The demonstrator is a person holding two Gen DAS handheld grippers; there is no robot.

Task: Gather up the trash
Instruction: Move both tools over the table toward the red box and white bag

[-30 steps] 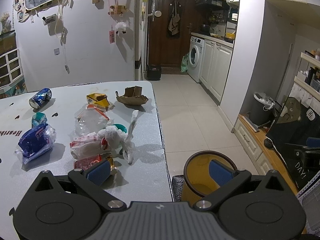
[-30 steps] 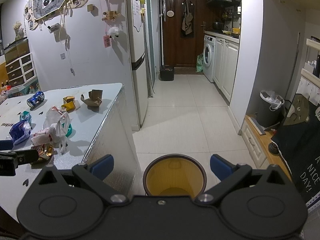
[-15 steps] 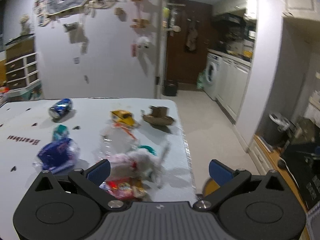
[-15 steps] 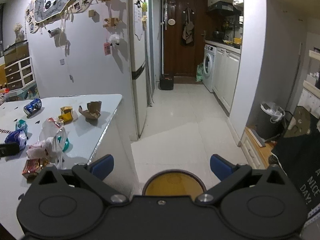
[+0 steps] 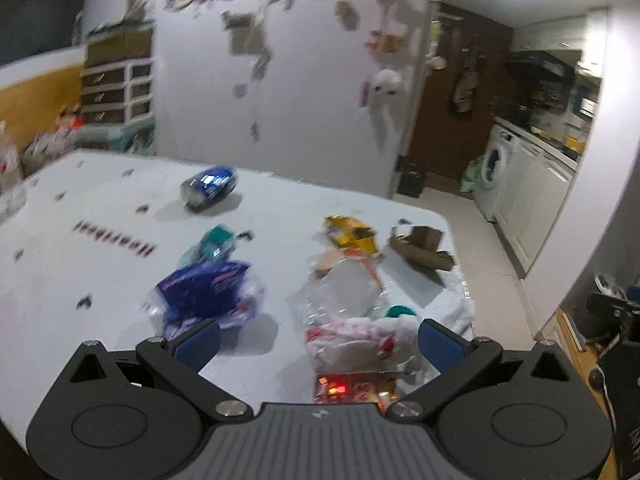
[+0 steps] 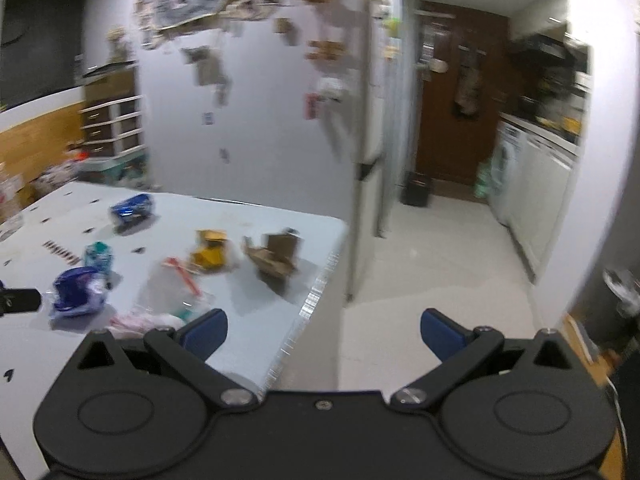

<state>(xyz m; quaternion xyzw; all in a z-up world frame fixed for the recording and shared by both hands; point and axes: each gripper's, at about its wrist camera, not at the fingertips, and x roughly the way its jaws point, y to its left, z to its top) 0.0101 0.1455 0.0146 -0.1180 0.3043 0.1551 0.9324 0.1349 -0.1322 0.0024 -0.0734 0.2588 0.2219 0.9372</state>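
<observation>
Trash lies on the white table (image 5: 80, 272): a blue can (image 5: 208, 188), a teal wrapper (image 5: 212, 242), a blue plastic bag (image 5: 208, 296), a yellow carton (image 5: 352, 234), torn brown cardboard (image 5: 422, 246), clear plastic (image 5: 344, 292), a white-red wrapper (image 5: 352, 340) and a red packet (image 5: 348, 386). My left gripper (image 5: 318, 346) is open and empty, low over the near trash. My right gripper (image 6: 324, 334) is open and empty at the table's right edge; the can (image 6: 132, 208) and cardboard (image 6: 276, 262) lie ahead to its left.
Tiled floor (image 6: 432, 280) runs to a brown door (image 6: 452, 120). A washing machine (image 5: 494, 174) and white cabinets stand on the right. A decorated wall (image 5: 280, 80) rises behind the table. A small bin with a white liner (image 6: 622, 292) stands at the far right.
Both grippers have swung left and tilted up toward the table. The yellow trash bin has dropped out of both views. The trash now lies straight ahead of my left gripper.
</observation>
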